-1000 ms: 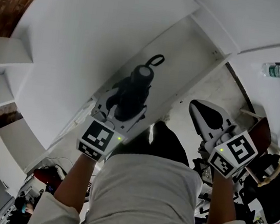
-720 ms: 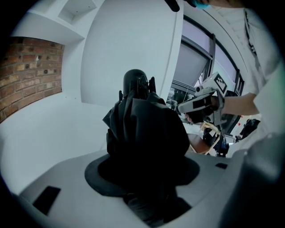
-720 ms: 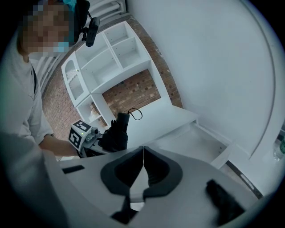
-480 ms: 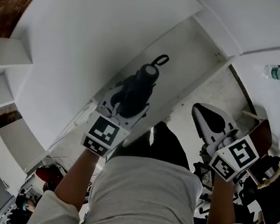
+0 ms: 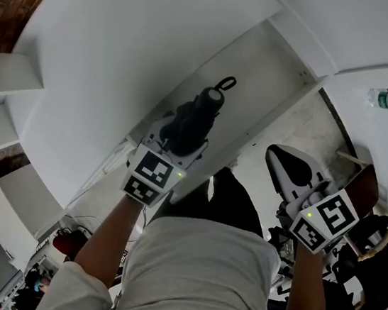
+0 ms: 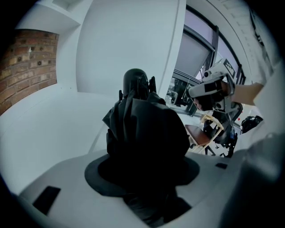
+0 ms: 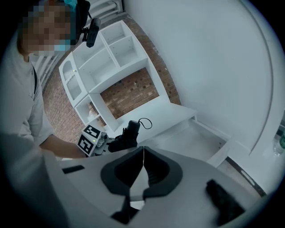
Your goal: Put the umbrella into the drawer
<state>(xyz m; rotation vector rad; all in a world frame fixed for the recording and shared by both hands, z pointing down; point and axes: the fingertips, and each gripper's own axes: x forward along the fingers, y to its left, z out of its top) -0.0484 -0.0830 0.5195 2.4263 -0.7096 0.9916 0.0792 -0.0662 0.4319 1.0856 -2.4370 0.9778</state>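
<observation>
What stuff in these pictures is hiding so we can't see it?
1. The umbrella's lower end: head view, covered by the left tool.
2. Whether the umbrella touches the drawer floor: the head view's angle doesn't tell; in the left tool view the umbrella itself blocks it.
3. The drawer's near end: head view, behind the person's shirt.
4. The bottle's label: head view, too small.

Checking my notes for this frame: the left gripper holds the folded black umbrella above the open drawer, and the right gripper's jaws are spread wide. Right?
One slip: the right gripper has its jaws closed together on nothing, as the right gripper view shows. The left gripper does hold the folded black umbrella above the open drawer.
</observation>
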